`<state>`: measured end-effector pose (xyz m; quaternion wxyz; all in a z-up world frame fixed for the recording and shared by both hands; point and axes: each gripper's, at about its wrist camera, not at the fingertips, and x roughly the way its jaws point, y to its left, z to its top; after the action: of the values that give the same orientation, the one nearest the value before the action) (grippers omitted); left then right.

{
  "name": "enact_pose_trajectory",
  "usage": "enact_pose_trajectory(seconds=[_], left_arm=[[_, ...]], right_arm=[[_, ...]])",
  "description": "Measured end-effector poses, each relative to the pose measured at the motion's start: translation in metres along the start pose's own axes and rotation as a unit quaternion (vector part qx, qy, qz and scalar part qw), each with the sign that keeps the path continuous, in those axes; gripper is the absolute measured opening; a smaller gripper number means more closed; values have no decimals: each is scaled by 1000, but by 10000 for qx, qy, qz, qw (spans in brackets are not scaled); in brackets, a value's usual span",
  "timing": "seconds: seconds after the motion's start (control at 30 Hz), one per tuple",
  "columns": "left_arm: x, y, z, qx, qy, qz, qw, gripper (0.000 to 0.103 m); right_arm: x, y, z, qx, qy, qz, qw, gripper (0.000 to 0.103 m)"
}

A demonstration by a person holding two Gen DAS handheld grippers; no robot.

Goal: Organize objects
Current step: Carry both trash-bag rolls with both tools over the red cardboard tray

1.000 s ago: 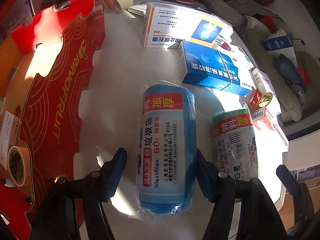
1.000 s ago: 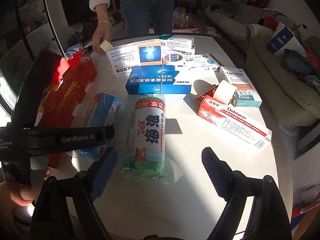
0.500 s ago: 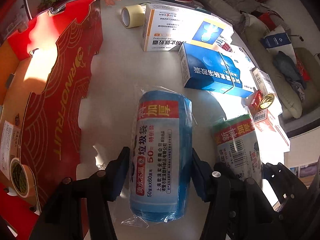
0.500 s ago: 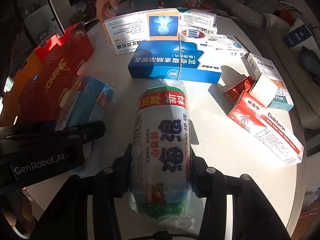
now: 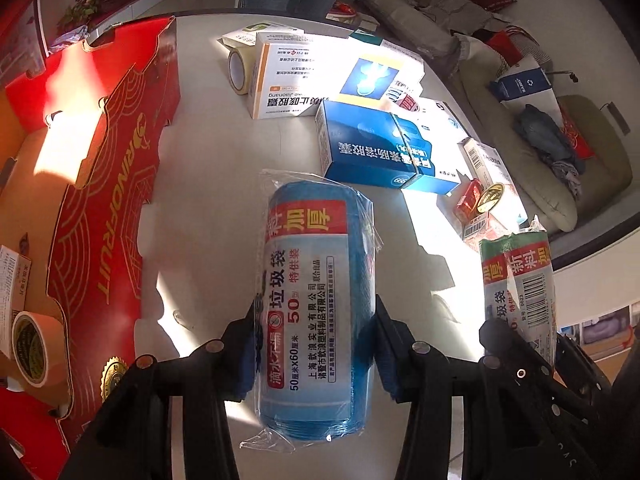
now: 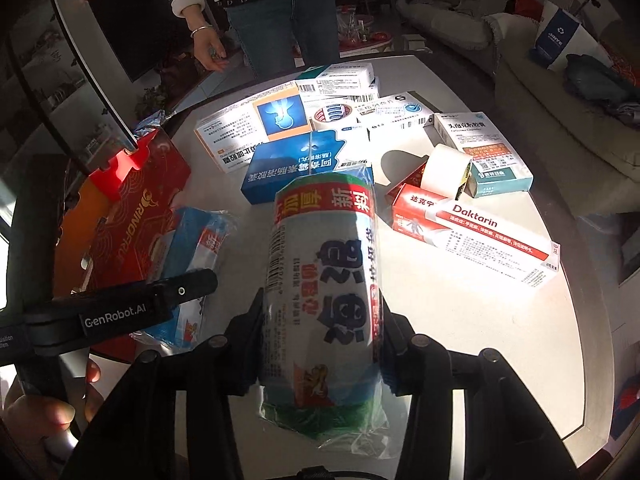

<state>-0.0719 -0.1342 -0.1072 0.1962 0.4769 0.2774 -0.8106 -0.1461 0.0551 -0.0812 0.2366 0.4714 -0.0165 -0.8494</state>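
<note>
My left gripper is shut on a blue roll of bin bags and holds it above the white table. My right gripper is shut on a green roll of bin bags, also lifted off the table. The green roll also shows at the right of the left wrist view. The blue roll shows at the left of the right wrist view, behind the left gripper's arm. An open red cardboard box lies at the left.
Medicine boxes lie across the far table: a blue one, a white one, a red Daktarin box. Tape rolls sit on the table and in the red box. A person stands at the far edge.
Both grippers have closed on their rolls and lifted them off the table. The person's hand put a tape roll down by the white box and drew back.
</note>
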Motion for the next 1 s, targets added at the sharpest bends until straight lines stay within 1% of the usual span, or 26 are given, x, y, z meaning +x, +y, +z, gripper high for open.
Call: enact_pose_trajectory(seconds=[0.07, 0.2, 0.43, 0.6, 0.73, 1.0], left_arm=[[-9, -6, 0, 121, -122, 17, 9999, 52], [-27, -15, -4, 407, -378, 191, 9983, 52], [-69, -28, -12, 811, -911, 434, 9916, 52], [-104, -20, -20, 773, -1266, 407, 9881, 52], [-136, -13, -25, 818, -1585, 561, 9824, 52], [-171, 12, -33, 577, -1876, 812, 9772, 52]], right_arm=[[-5, -4, -1, 118, -62, 37, 9999, 46], [-19, -7, -4, 234, -229, 72, 9994, 46], [-53, -8, -12, 408, -609, 180, 9971, 46], [-81, -1, -13, 412, -909, 310, 9945, 46], [-103, 9, -11, 388, -1197, 549, 9905, 46], [-120, 38, 0, 81, -1365, 791, 9874, 46]])
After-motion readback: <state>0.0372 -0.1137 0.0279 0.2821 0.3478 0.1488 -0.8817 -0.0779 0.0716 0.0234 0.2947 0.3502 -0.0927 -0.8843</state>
